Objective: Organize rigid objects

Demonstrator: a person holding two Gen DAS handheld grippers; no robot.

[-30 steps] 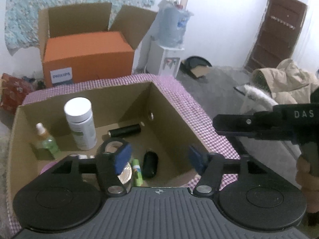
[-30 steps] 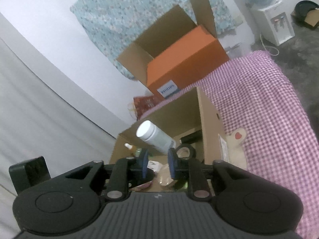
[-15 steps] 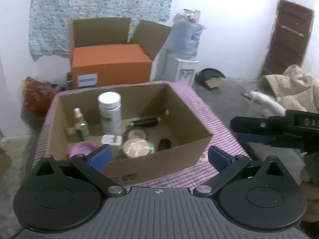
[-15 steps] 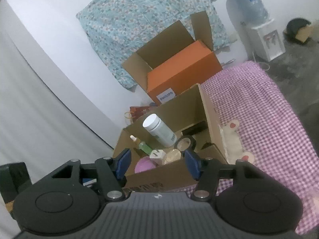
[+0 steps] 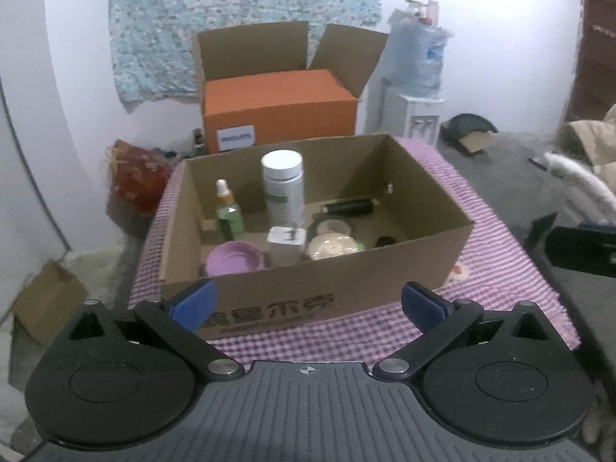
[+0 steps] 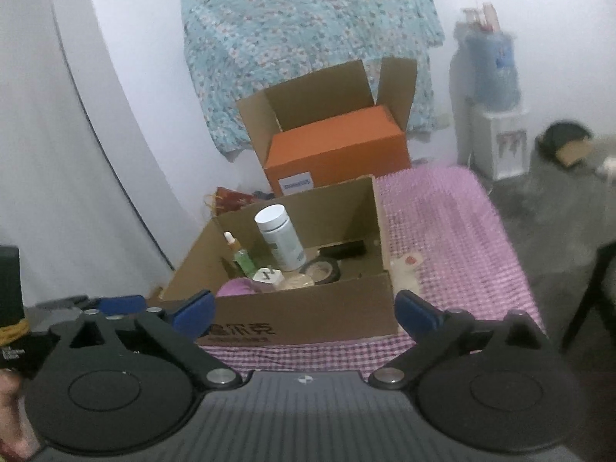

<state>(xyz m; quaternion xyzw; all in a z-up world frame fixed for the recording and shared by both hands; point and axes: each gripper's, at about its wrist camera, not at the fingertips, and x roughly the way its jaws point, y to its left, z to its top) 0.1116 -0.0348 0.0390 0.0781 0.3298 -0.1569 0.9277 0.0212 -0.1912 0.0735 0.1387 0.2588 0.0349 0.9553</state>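
Checked pink cloth [image 5: 496,238] lying under cardboard box [image 5: 385,269]; white bottle [image 5: 283,188] standing inside box. Left gripper [image 5: 306,302] jaws standing apart, empty; right gripper [image 6: 304,306] jaws opening, empty.

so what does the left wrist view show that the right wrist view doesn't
Only the left wrist view: the door, a beige coat, a small cardboard box on the floor, and the left gripper, open and empty.

Only the right wrist view: the right gripper, jaws opening, nothing between them.

Both: the cardboard box, white bottle, dropper bottle, orange box, checkered cloth.
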